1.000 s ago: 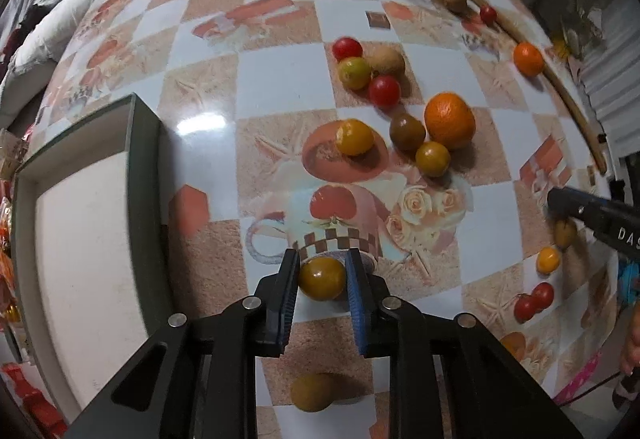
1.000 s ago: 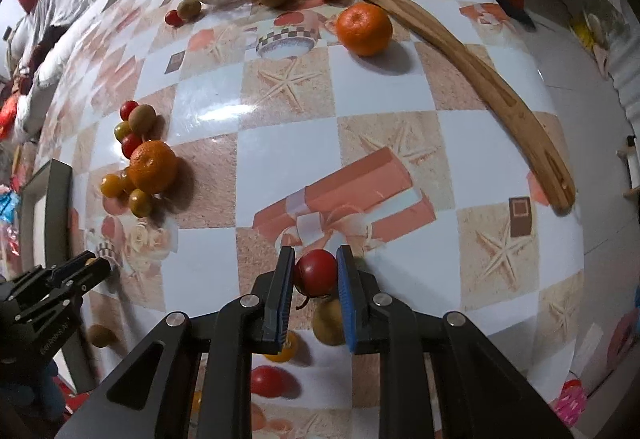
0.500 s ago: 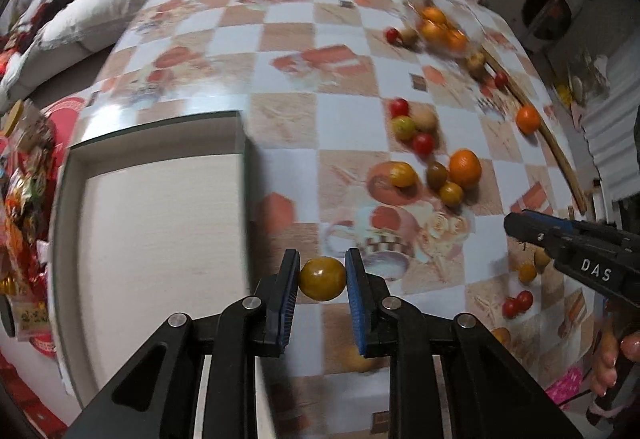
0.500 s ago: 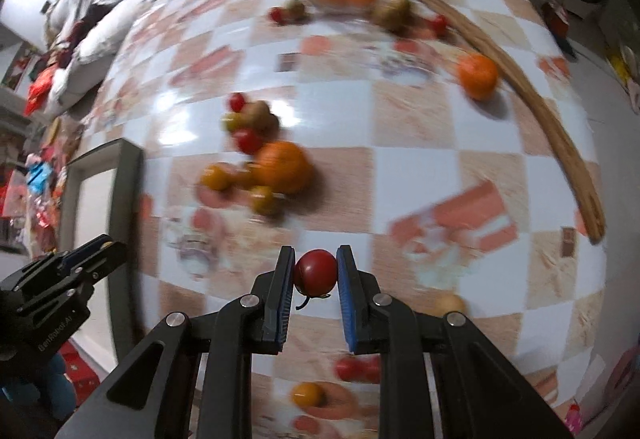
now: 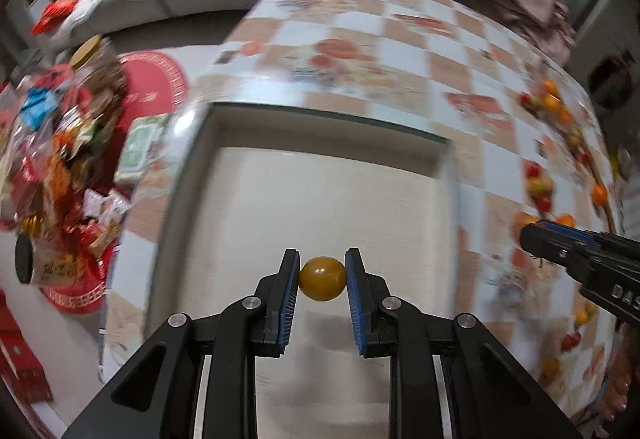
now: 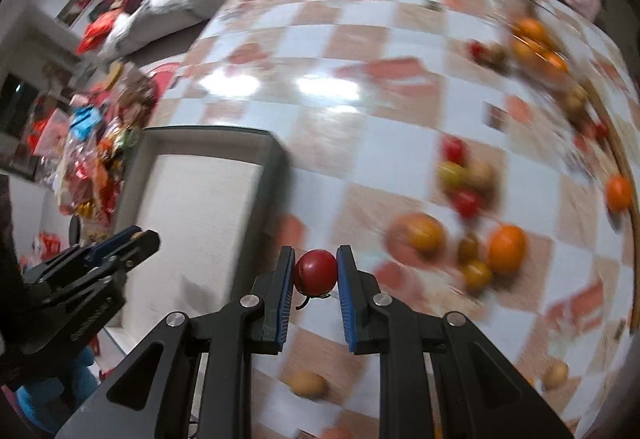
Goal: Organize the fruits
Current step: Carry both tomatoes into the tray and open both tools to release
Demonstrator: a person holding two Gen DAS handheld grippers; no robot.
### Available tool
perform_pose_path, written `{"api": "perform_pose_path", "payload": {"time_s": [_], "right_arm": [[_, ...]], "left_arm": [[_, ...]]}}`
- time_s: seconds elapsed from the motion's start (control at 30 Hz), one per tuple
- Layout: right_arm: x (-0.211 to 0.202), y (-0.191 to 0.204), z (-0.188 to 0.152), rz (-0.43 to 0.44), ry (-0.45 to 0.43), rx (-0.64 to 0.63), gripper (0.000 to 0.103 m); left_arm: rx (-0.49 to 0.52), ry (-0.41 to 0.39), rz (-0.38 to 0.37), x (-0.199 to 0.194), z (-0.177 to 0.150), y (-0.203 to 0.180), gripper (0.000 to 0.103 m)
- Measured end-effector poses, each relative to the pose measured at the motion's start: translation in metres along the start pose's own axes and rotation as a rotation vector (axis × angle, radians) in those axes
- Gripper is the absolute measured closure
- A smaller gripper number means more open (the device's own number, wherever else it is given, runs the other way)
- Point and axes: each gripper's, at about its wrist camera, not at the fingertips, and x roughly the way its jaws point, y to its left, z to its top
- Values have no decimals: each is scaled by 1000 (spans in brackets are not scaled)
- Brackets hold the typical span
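My left gripper [image 5: 322, 279] is shut on a yellow cherry tomato [image 5: 322, 278] and holds it in the air over the pale floor of a grey-rimmed tray [image 5: 320, 119]. My right gripper [image 6: 316, 271] is shut on a red cherry tomato [image 6: 315, 272] with a small stem, held above the table just right of the tray [image 6: 276, 159]. The left gripper also shows at the left of the right wrist view [image 6: 132, 239]. The right gripper shows at the right of the left wrist view [image 5: 536, 237].
Several loose fruits lie on the checkered tablecloth: an orange [image 6: 506, 249], yellow and red tomatoes [image 6: 464, 199], a brown fruit [image 6: 308, 385]. A bowl of oranges [image 6: 532, 35] stands at the far right. Snack packets [image 5: 60, 143] lie beyond the table's left edge.
Both grippers have swung left with their tomatoes. The left one has moved from over the tablecloth to over the tray; the right one has come close to the tray's right rim.
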Motion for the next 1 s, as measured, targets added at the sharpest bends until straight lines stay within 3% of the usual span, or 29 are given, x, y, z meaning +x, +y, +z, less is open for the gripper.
{"api": "perform_pose_path", "payload": {"time_s": [0.17,0.4,0.77,1.0], "right_arm": [[26,35,20,17,17,-59,80],[66,64,42,-2,52,-111,80],[93,76,42,-99,66,-209,79],[91,69,45,-61,80,-166,78]], "left_arm": [[-51,-1,36,20,8,29,78],[-40,-4,56,42,15,40,78],[16,-13,83,49,10,38,78],[32,-2,79,49,9,37,77]]}}
